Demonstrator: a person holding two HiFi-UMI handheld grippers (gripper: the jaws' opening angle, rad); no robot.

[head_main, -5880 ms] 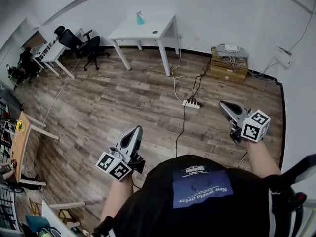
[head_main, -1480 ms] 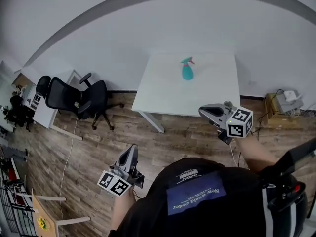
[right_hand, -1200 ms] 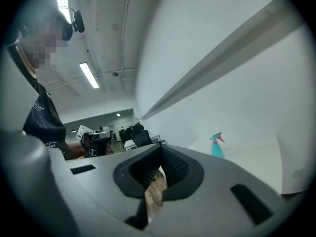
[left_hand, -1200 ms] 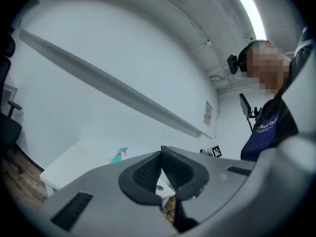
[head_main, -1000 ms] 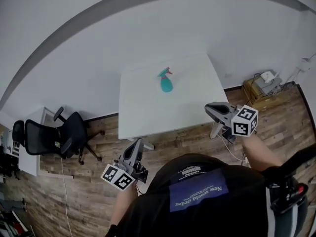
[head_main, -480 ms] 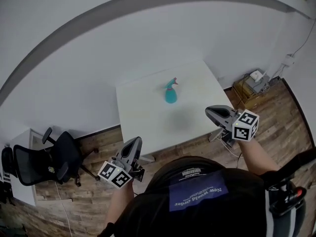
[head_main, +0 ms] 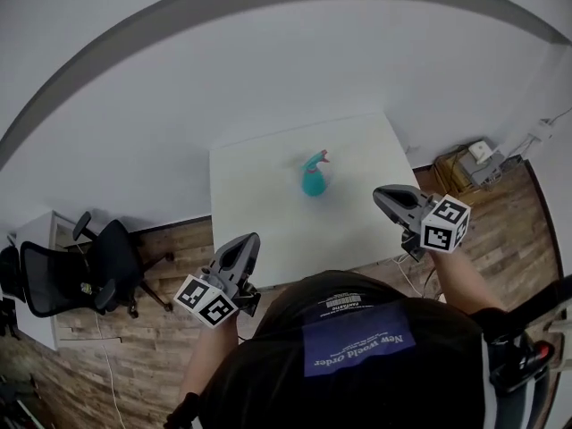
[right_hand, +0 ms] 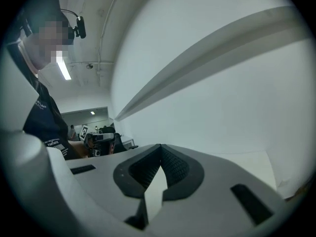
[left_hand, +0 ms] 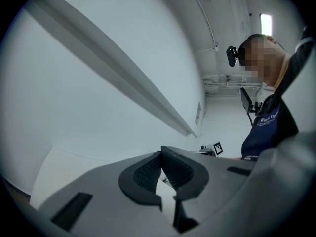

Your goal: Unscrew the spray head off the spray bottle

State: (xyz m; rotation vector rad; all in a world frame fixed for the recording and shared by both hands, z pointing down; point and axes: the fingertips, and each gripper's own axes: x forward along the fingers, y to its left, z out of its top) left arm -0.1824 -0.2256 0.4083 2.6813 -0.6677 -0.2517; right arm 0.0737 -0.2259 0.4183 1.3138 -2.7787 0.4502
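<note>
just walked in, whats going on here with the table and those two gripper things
A person holds a two-jaw gripper in each hand and stands at a white square table. A teal plastic spray bottle stands upright near the table's middle, its spray head on. The left gripper and the right gripper are both shut and empty, held near the table's front edge, apart from the bottle. The unscrewing has not begun.

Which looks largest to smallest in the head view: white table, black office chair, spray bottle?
1. white table, largest
2. black office chair, smaller, though it sits lower and near the distorted edge, so the margin is unsure
3. spray bottle, smallest by far
</note>
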